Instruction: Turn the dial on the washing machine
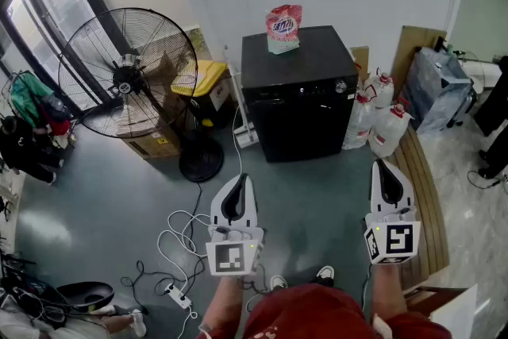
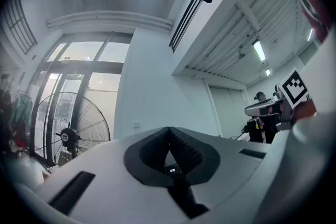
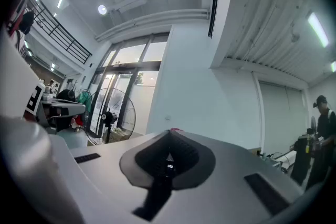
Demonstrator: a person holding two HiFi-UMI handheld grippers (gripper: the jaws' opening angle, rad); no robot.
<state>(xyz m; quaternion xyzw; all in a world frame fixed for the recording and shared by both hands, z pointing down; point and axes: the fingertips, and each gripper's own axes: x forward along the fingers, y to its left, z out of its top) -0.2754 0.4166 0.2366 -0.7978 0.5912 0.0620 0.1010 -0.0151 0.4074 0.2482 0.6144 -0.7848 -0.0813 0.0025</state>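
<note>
Approach not begun. Left gripper (image 1: 238, 180) and right gripper (image 1: 384, 167) are both held out front, roughly level, well short of the washing machine (image 1: 298, 103). In each gripper's own view the pads are pressed together with nothing between them.

The dial (image 1: 341, 87) is the small silver knob at the top right corner of the machine's front panel. I'd use the right gripper, since it's on that side.

How I'd do it:
- Mind the white cables (image 1: 186, 238) and power strip (image 1: 178, 296) on the floor, left of the path.
- Open the jaws before arriving and come in square to the panel.
- Straddle the knob, close on its rim, then rotate about the knob's own axis. Don't pull or lever.
- The knob is small and probably slick, so get a firm pinch first.

Containers:
- White jugs (image 1: 381, 119) with red caps stand just beside the machine's right side, under the dial. They're opaque, so I can't tell the fill level. Keep the arm clear of them.
- Cardboard box (image 1: 155, 140) is behind the fan (image 1: 131, 71). Its contents aren't visible.
- Yellow-lidded bin (image 1: 204, 85) is left of the machine with the lid down, so the contents are hidden.
- Detergent bag (image 1: 283, 29) stands upright on the machine's top, at the back.
</note>
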